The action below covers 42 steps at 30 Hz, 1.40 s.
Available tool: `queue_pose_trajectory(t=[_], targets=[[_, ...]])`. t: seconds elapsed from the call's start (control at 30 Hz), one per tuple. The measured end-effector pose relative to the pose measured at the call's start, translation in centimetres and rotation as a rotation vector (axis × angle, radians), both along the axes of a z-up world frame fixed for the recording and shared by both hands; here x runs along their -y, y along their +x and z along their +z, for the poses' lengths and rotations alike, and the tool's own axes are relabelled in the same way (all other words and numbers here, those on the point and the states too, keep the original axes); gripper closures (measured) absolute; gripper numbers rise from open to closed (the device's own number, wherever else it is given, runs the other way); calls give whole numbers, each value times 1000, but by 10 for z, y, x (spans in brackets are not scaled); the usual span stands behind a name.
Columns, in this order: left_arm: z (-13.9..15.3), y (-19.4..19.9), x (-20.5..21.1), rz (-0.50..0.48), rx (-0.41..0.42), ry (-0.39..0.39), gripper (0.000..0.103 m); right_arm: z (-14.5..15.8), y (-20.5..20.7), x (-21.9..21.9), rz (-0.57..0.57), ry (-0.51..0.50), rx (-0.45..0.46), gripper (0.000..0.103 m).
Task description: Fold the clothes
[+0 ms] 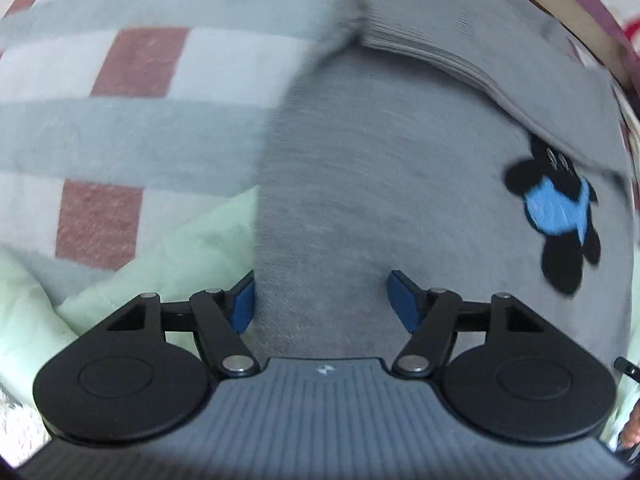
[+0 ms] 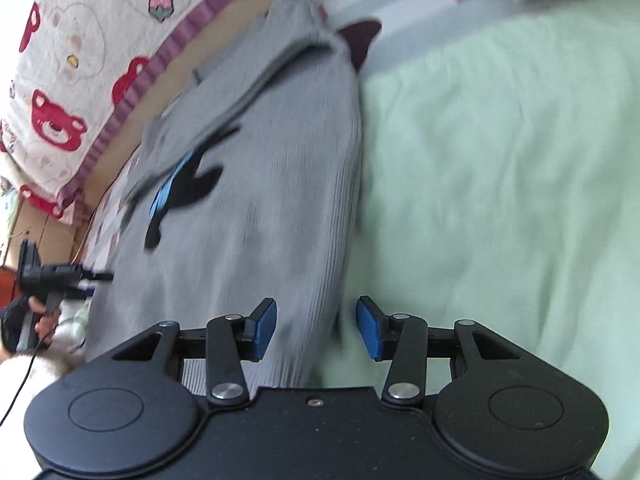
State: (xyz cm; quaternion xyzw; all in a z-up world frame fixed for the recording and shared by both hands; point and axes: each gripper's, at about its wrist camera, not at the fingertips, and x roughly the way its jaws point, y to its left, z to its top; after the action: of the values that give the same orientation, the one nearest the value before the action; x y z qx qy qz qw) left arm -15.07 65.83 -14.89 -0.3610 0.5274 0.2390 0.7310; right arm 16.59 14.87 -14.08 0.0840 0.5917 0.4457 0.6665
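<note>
A grey knit sweater (image 1: 380, 184) with a black and blue cartoon patch (image 1: 556, 216) lies on the bed, a ribbed part folded over its far end. My left gripper (image 1: 322, 300) is open, its blue pads astride the sweater's near edge, gripping nothing. In the right wrist view the same sweater (image 2: 256, 208) lies lengthwise with the patch (image 2: 180, 192) at its left. My right gripper (image 2: 316, 326) is open over the sweater's near right edge. The left gripper (image 2: 48, 276) shows at the far left of that view, held by a hand.
A checked grey, white and maroon blanket (image 1: 120, 100) lies left of the sweater. A pale green quilt (image 2: 500, 200) covers the bed to the right. A white bear-print cloth with a purple border (image 2: 80, 72) lies along the far side.
</note>
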Motion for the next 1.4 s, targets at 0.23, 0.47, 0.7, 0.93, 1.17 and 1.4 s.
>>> queue_pose_trajectory(t=[0.23,0.47,0.7,0.93,1.17,1.4], targets=[[17,-4,6,-38,136,-5,88,0,-29,18,-27,104,41,52],[20,13,28,-150,123,45,78,37,-52,-10,69,125,431,92],[1,17,49,-274,-6,30,45,33,-43,-19,107,106,334,80],[4,13,42,-225,55,45,90,0,-46,-11,30,73,229,58],[29,10,42,-193,134,153,93,32,-32,-23,17,301,335,93],[105,24,1,19,440,278,93,132,30,-66,14,461,614,94]])
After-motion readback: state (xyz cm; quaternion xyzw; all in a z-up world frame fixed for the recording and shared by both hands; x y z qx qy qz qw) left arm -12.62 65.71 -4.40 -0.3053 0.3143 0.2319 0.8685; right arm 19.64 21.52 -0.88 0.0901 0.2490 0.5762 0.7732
